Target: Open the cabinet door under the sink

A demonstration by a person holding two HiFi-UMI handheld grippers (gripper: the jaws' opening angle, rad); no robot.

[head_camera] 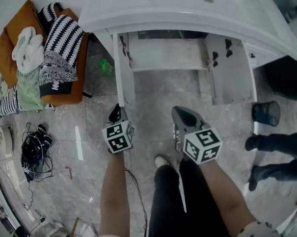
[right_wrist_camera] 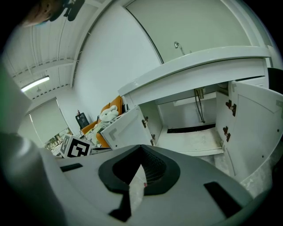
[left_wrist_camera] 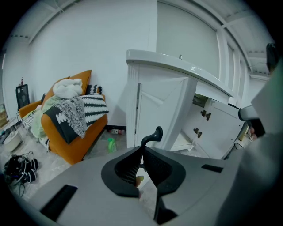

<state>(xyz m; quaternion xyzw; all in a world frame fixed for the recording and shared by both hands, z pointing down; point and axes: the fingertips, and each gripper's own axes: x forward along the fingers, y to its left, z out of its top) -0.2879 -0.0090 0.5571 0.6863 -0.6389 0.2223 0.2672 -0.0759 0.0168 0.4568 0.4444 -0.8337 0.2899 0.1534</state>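
Under-sink cabinet (head_camera: pixel 168 56) open (both doors), left tool (head_camera: pixel 115 113) by left door (head_camera: pixel 125 77)

sink top (head_camera: pixel 158 12): cut by top edge | handle (left_wrist_camera: pixel 153 133): lower end hidden in left tool (left_wrist_camera: pixel 142 152)

Grey floor (head_camera: pixel 157 95) w/ orange sofa (head_camera: pixel 17 22), green bottle (head_camera: pixel 106 67), black cables (head_camera: pixel 34 147), dark bin (head_camera: pixel 266 113).

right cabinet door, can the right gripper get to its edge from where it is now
Probably yes. The right cabinet door stands open just ahead of the right gripper, with only bare floor between. Its jaws are shut, so they'd need to open first.
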